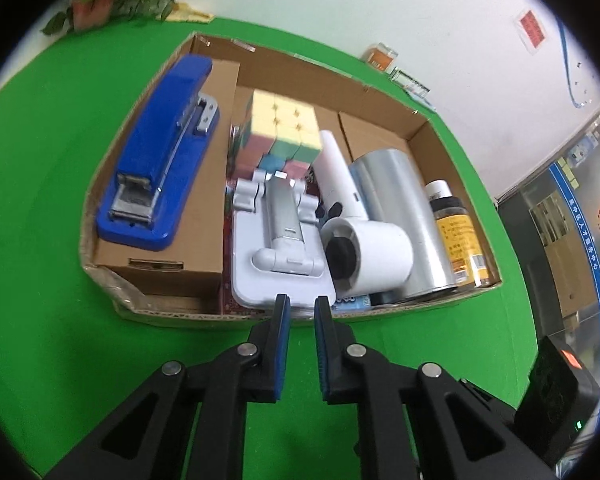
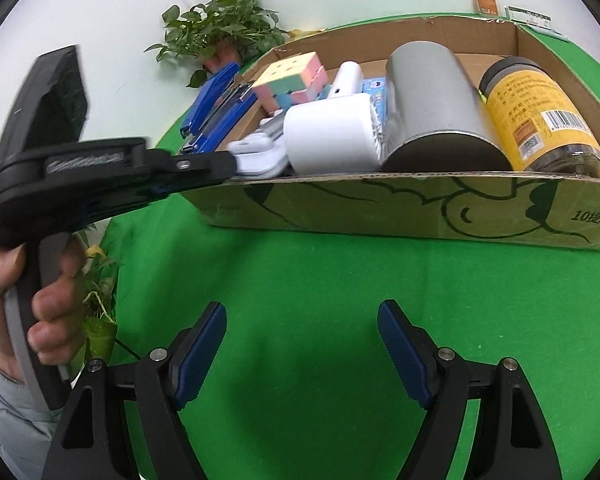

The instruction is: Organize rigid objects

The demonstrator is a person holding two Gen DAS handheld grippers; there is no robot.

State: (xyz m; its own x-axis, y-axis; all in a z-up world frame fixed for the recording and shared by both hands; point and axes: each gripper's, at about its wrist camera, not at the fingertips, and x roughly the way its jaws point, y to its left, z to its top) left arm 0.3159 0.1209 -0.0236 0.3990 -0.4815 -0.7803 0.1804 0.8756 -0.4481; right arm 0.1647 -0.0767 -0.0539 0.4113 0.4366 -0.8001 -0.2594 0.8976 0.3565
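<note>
At the cardboard box's (image 1: 148, 312) near edge, the left gripper (image 1: 300, 308), narrowly parted and empty, seems poised to pinch the phone stand (image 1: 280, 256), while the right gripper (image 2: 302, 322) waits spread wide.

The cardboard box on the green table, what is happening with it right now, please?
A person holding two handheld grippers is sorting rigid items into the cardboard box. It already holds a blue stapler, a puzzle cube, a white folding stand, a silver can and a yellow-labelled jar. The left gripper is at the stand's near edge, jaws narrow with nothing between them. The right gripper hangs open and empty over the green cloth.
</note>
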